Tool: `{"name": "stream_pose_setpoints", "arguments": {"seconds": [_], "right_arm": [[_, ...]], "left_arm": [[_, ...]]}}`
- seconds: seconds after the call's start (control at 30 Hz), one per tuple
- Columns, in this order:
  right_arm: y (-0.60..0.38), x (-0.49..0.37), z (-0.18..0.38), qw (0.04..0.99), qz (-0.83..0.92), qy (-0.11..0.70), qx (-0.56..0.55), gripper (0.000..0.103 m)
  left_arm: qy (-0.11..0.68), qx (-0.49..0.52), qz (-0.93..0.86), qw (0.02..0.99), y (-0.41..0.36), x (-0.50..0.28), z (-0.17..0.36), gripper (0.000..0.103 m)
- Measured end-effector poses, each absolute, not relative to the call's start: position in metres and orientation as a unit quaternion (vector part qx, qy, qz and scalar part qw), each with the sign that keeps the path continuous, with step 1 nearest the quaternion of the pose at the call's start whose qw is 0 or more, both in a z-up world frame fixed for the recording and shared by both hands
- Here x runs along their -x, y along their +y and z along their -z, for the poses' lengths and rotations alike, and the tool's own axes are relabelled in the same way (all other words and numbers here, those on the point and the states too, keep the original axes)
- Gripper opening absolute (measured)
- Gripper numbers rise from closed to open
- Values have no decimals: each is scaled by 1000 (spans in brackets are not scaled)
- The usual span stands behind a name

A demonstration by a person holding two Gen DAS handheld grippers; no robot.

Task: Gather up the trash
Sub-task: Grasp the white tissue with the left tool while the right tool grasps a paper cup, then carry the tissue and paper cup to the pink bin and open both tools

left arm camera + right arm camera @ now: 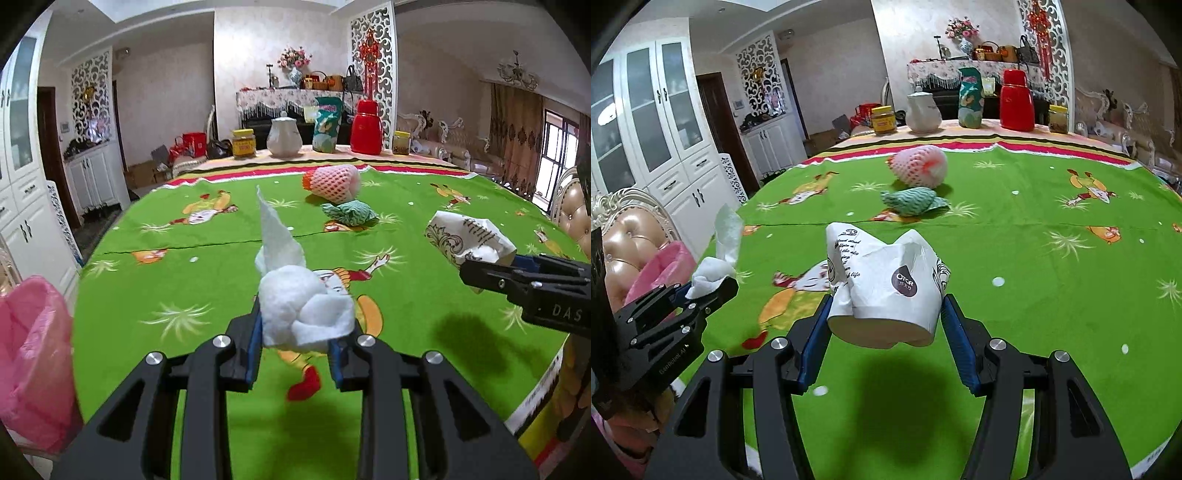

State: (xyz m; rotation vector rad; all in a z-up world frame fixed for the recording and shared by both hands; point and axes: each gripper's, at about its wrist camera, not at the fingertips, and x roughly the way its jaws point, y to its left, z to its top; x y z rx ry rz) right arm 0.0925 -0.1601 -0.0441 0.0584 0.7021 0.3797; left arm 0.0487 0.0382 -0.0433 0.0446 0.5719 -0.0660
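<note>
- Left wrist view: the left gripper (297, 328) pinches a crumpled white tissue (295, 295) between its blue pads, held in the air above the green tablecloth (184, 229), with a thin twist of tissue sticking upward
- Right wrist view: the right gripper (886, 325) clamps a crushed white paper cup (886, 291) by its sides, base toward the camera, lifted clear of the tablecloth, its shadow on the cloth below
- Farther across the tablecloth lie a pink foam fruit net (332, 182) and, just in front of it, a crumpled green wrapper (349, 213), close together
- A bin lined with a pink bag (33, 358) stands beside the tablecloth's left edge, near the left gripper
</note>
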Motion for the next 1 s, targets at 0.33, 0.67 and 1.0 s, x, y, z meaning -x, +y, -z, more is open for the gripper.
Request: {"name": "stream_pose_setpoints", "arguments": {"seconds": [0.33,0.67,1.0], "right_arm": [[-134,-71,42,920,-212,330,-19,57],[-99,-60,36,917,-250,310,6,57],[-54,-62,28,909,-294,295,21,57]], "left_arm": [[264,-22,15,964,60,-14,41,29],[251,-9,-14,968,90,8,37,29],[226,-7,-57,972,124,19,28,30]]}}
